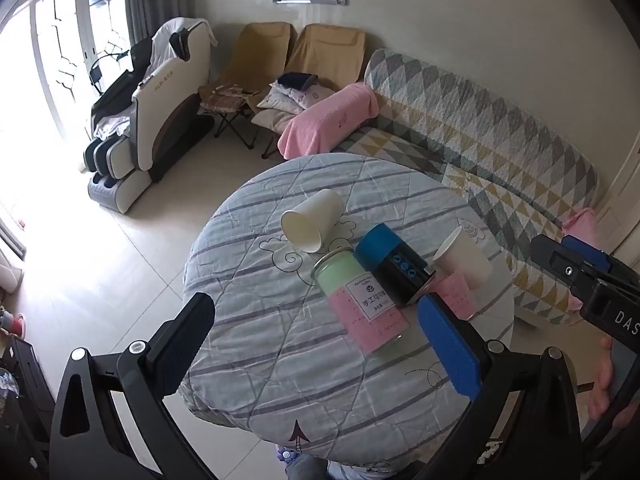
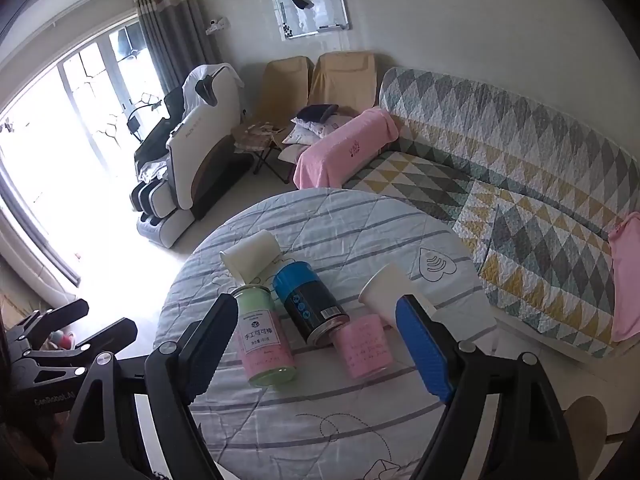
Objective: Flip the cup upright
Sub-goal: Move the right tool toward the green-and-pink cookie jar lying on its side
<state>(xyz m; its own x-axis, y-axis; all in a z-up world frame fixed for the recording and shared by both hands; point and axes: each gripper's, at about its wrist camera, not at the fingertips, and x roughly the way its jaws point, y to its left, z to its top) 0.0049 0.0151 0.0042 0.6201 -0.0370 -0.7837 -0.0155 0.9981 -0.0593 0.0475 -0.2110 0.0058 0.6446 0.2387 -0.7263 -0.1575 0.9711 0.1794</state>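
Note:
Two white paper cups lie on their sides on the round cloth-covered table (image 1: 280, 360). One cup (image 1: 312, 220) lies at the far left with its mouth toward me; it also shows in the right wrist view (image 2: 250, 258). The other cup (image 1: 464, 258) lies at the right, also in the right wrist view (image 2: 390, 290), partly behind my right gripper's blue finger (image 2: 426, 344). My left gripper (image 1: 316, 344) is open and empty above the near table. My right gripper (image 2: 320, 348) is open and empty above the cans.
A green-and-pink can (image 1: 360, 300), a blue-and-black can (image 1: 394, 268) and a pink cup (image 1: 456, 292) lie between the white cups. A quilted sofa (image 1: 500, 140) stands behind the table, a massage chair (image 1: 152, 120) at the left.

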